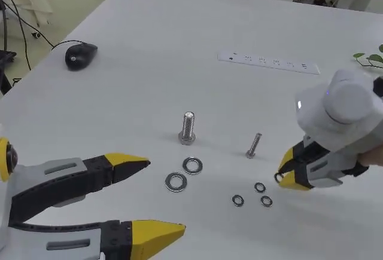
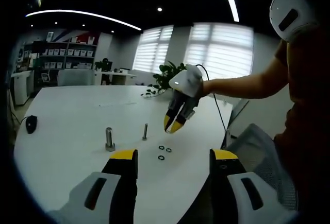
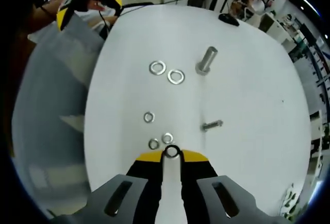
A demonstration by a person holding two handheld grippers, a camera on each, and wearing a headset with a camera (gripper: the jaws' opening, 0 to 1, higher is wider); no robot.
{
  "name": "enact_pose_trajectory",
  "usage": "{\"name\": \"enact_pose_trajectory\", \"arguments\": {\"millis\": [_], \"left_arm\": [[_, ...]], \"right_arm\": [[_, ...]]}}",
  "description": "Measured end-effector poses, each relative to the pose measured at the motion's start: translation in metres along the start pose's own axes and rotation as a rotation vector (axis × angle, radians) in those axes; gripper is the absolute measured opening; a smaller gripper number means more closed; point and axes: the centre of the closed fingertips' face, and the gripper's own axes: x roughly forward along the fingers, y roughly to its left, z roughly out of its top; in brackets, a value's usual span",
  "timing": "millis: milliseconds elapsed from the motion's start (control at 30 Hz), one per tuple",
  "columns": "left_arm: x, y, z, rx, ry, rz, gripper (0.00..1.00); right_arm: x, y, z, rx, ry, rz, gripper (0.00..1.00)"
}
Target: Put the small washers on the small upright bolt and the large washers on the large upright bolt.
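My right gripper is shut on a small washer and hovers just right of the small upright bolt, above three loose small washers on the white table. The large upright bolt stands left of the small one. Two large washers lie flat in front of it. Low at the left, my left gripper is open with nothing between its yellow-tipped fingers. In the left gripper view, the right gripper hangs over the small washers, with both bolts to its left.
A black mouse lies at the table's far left and a white power strip at the back right. Plant leaves reach in at the right edge. A person's arm holds the right gripper.
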Motion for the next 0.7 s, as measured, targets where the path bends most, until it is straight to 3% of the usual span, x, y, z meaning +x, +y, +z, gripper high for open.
{"name": "enact_pose_trajectory", "arguments": {"millis": [133, 300, 467, 700], "left_arm": [[0.0, 0.0, -0.001, -0.003, 0.0, -0.001, 0.55], [0.001, -0.001, 0.0, -0.004, -0.001, -0.002, 0.55], [-0.001, 0.001, 0.003, 0.002, -0.005, 0.004, 0.55], [-0.004, 0.003, 0.0, 0.003, 0.009, 0.008, 0.55]], "right_arm": [[-0.013, -0.027, 0.012, -0.021, 0.004, -0.044, 0.12], [-0.015, -0.046, 0.027, -0.033, -0.002, -0.054, 0.12], [-0.007, -0.056, 0.033, -0.047, 0.013, -0.045, 0.12], [0.005, -0.055, 0.034, -0.058, 0.032, -0.015, 0.12]]}}
